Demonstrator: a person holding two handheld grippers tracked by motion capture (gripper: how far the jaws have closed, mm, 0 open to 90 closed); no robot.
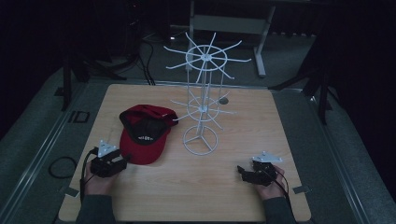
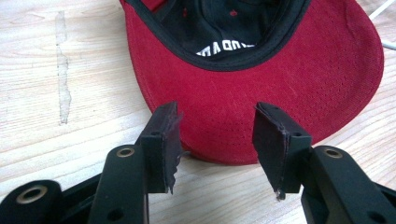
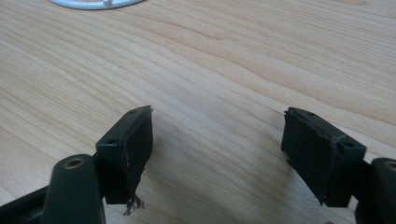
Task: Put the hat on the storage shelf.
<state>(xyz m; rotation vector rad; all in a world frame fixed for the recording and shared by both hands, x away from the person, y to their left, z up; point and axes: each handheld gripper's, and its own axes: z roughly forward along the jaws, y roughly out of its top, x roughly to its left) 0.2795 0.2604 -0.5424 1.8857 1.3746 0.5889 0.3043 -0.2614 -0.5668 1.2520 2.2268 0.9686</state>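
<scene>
A red cap (image 1: 142,133) with a black lining lies upside down on the wooden table (image 1: 210,186), left of centre, its brim toward the person. My left gripper (image 1: 125,160) is open just at the brim's near edge; in the left gripper view the brim (image 2: 261,93) sits between and beyond its jaws (image 2: 217,135). A white wire display rack (image 1: 201,93) stands upright at the table's middle on a round base (image 1: 200,140). My right gripper (image 1: 240,170) rests open low over bare wood at the front right (image 3: 217,140), holding nothing.
The rack's base ring (image 3: 93,3) lies ahead of the right gripper. Rack arms stick out at two levels above the table. Black cables (image 1: 60,165) lie on the grey floor at the left. A white table frame (image 1: 233,23) stands behind.
</scene>
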